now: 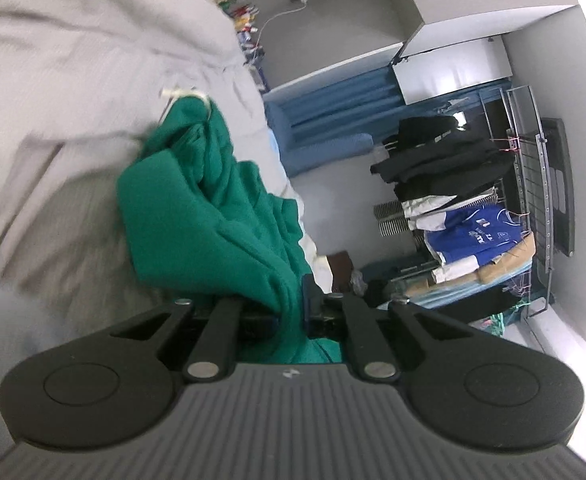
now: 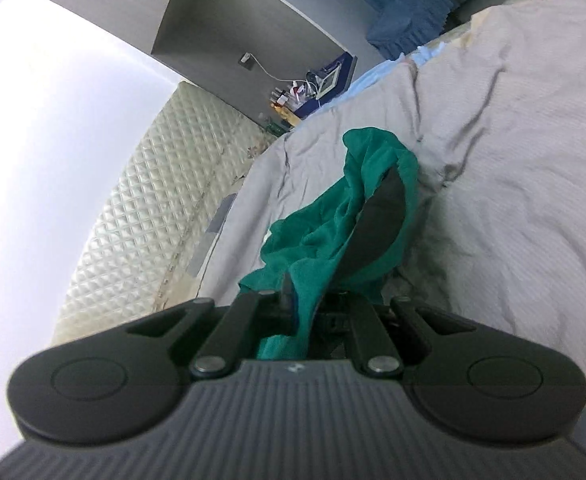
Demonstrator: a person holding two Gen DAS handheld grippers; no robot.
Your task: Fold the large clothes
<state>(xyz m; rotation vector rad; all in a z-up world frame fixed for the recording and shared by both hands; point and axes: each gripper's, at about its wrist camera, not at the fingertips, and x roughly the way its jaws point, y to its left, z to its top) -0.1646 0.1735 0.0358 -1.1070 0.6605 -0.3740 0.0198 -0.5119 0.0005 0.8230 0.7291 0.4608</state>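
Ahead of my left tool and off to its left lies a grey bedcover, rumpled and blurred. To the right of that tool I see a wire rack loaded with dark garments and a blue printed shirt, with folded things beneath that I cannot make out. Further ahead hang blue curtains, and a white cable runs down the grey wall. From my right tool, the same grey bedcover fills the right side. To its left stands a quilted cream headboard, and far ahead sits a cluttered shelf of small items too tiny to identify.
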